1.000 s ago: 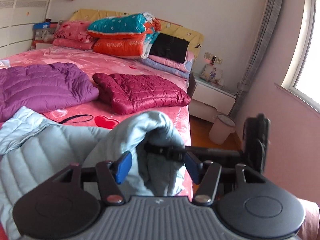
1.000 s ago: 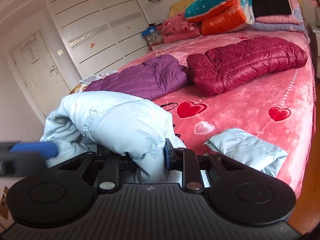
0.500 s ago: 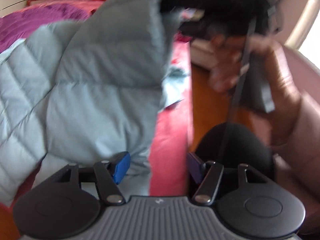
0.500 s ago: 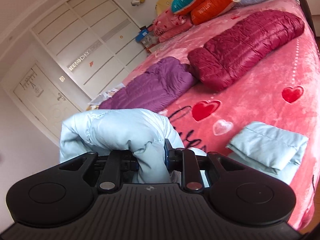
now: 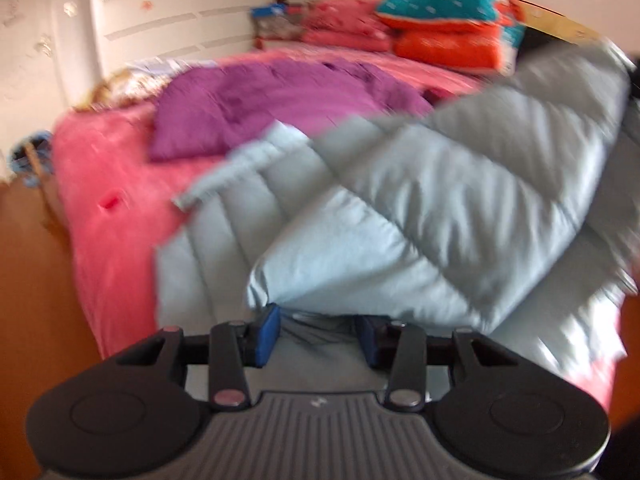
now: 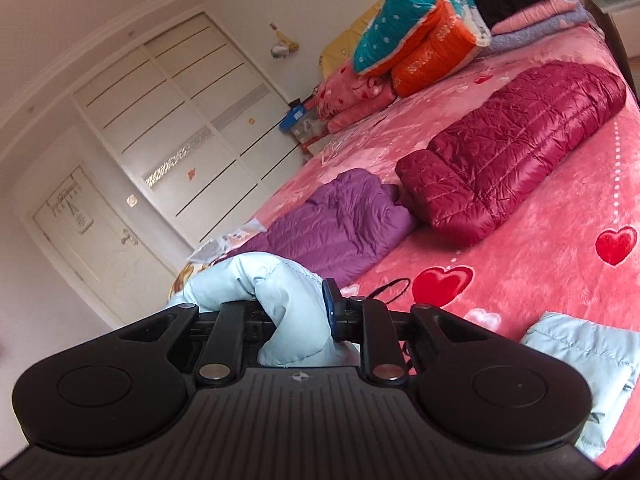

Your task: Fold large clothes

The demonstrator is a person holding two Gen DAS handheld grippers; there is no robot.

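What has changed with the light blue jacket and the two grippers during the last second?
The left gripper, open, has swung left across the bed and now sits under the light blue jacket. The right gripper stays shut on a jacket fold. The purple jacket and maroon jacket lie unmoved.

Pale blue quilted jacket (image 5: 440,216): soft matt cloth. Maroon jacket (image 6: 516,148): shiny quilted fabric. Bed (image 6: 540,292) cover: plush pink fleece.

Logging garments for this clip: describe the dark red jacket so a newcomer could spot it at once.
Start at the pink heart-print bed. The dark red jacket lies folded mid-bed, below the stacked quilts, touching the purple jacket. Only it is shiny maroon with fine crinkled quilting.
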